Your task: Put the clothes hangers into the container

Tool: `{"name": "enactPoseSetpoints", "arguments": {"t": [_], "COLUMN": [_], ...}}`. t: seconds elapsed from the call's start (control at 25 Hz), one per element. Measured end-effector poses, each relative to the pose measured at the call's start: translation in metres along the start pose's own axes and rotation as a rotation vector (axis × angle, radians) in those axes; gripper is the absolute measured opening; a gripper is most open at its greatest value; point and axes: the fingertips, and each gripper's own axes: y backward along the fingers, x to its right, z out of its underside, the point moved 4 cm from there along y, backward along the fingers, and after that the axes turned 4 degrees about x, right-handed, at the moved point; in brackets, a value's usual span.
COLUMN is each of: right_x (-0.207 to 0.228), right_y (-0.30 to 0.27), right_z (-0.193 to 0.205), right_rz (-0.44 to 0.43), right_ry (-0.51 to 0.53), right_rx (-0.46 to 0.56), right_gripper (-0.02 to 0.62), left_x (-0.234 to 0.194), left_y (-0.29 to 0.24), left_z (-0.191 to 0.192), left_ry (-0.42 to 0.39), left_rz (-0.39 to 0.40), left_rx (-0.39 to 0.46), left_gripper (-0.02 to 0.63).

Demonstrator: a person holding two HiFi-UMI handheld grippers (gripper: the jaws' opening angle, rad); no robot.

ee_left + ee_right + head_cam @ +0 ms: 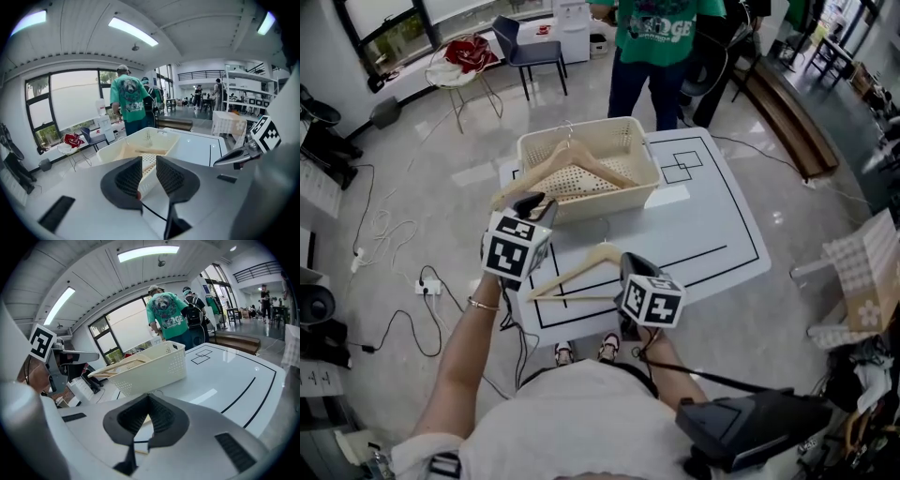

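A cream perforated basket [591, 127] [154, 140] [150, 366] stands at the far side of the white table [712, 225]. One wooden hanger [572, 159] [117, 366] lies in it, its left end poking over the rim. A second wooden hanger [577, 272] lies low over the table's near left part. My right gripper [630, 262] [149, 398] is shut on that hanger's right arm, and wood [144, 420] shows between the pads. My left gripper [532, 202] [149, 176] hovers near the basket's front left corner, open with nothing between its jaws.
A person in a green shirt [661, 37] stands just behind the table. A dark chair [530, 52] and a stool with red cloth [464, 56] are beyond on the left. Cables and a power strip [427, 281] lie on the floor at left. A bench [787, 112] runs along the right.
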Motion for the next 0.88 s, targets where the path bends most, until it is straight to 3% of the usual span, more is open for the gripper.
{"name": "enactPoseSetpoints", "arguments": {"t": [0.24,0.44,0.88], "right_x": [0.004,0.004,0.005], "right_y": [0.013,0.018,0.034], "right_z": [0.001,0.000,-0.001], "right_rz": [0.022,0.031,0.079], "right_ry": [0.021,0.021,0.029], "right_rx": [0.009,0.022,0.066], "right_gripper": [0.017,0.017,0.017], "left_x": [0.018,0.032,0.066], "left_y": [0.006,0.009,-0.005], "left_z": [0.008,0.017,0.034], "left_ry": [0.051,0.147,0.241], "left_rz": [-0.002,-0.001,0.054], "left_rx": [0.066,0.105,0.134], "left_gripper": [0.070,0.032,0.012]}}
